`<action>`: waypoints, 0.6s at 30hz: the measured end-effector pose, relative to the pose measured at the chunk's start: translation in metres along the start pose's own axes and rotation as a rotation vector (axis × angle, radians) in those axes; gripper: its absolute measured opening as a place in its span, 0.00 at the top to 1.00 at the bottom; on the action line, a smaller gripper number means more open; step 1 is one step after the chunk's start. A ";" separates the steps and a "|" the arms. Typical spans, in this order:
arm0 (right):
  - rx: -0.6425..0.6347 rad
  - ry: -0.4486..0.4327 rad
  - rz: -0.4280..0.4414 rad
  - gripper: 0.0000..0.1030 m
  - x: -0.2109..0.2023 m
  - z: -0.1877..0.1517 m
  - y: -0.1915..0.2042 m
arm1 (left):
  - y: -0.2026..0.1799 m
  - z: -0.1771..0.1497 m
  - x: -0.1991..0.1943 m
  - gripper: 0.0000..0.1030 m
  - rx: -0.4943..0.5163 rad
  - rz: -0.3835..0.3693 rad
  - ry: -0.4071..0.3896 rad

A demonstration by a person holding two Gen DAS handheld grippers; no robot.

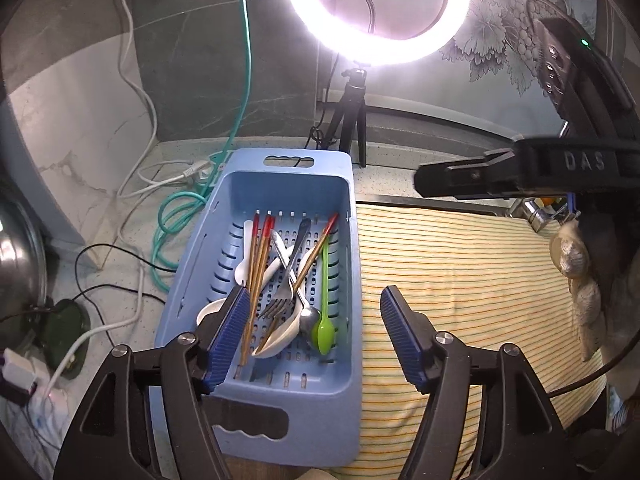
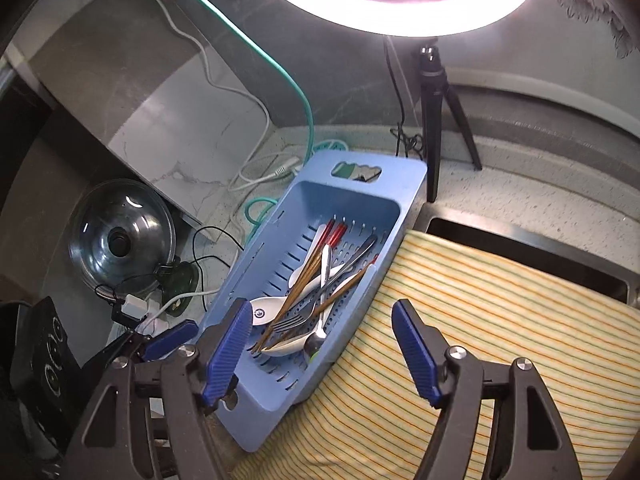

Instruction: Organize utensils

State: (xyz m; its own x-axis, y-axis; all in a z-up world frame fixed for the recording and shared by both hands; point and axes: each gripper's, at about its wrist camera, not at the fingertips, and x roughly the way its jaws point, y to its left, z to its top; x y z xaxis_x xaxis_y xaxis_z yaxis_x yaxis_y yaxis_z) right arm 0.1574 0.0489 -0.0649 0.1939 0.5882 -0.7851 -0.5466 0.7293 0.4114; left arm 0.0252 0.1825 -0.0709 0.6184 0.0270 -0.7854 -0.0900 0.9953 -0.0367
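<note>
Utensils (image 1: 286, 280) heaped loose in blue slotted basket (image 1: 340, 420) on worktop (image 1: 388, 160), just left of striped cloth (image 1: 472, 280).

Left wrist view: Left gripper (image 1: 314, 336) above near end of basket, jaws wide, holding nothing. Basket contents crossed over one another: red-tipped chopsticks (image 1: 260, 256), fork (image 1: 286, 284), steel spoon (image 1: 310, 316), green spoon (image 1: 325, 320), white ladle-type spoons (image 1: 280, 336). No dividers in basket; nothing sorted by kind. Right gripper (image 1: 472, 178) in view at upper right, side-on; jaw state not readable here. Cloth bare.

Right wrist view: Right gripper (image 2: 320, 354) over near corner of basket (image 2: 356, 300), jaws wide, empty. Same tangle visible: chopsticks (image 2: 308, 276), fork (image 2: 296, 322), white spoon (image 2: 266, 312). Cloth (image 2: 500, 320) bare beside basket. Pot lid (image 2: 120, 236) and cables well apart to left.

Assessment: stage not settled; fits either utensils gathered into basket, or awaiting laying out on cloth. Any pick calls for narrowing on one piece clear of crossed neighbours.
</note>
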 end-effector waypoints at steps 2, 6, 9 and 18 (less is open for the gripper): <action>-0.047 -0.018 -0.023 0.33 -0.011 -0.006 0.001 | -0.004 -0.001 -0.005 0.34 -0.008 0.029 0.000; -0.096 -0.053 -0.039 0.33 -0.031 -0.018 0.003 | -0.013 -0.003 -0.018 0.33 -0.027 0.079 -0.007; -0.116 -0.064 -0.059 0.33 -0.047 -0.028 0.002 | -0.018 -0.006 -0.032 0.32 -0.069 0.102 -0.025; -0.161 -0.144 -0.163 0.33 -0.094 -0.072 -0.005 | -0.037 -0.015 -0.065 0.24 -0.132 0.147 -0.075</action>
State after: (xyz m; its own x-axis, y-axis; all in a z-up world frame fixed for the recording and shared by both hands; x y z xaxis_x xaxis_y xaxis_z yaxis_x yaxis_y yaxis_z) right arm 0.0837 -0.0352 -0.0265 0.3974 0.5201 -0.7561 -0.6193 0.7600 0.1973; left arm -0.0231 0.1427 -0.0280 0.6470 0.1831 -0.7402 -0.2822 0.9593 -0.0093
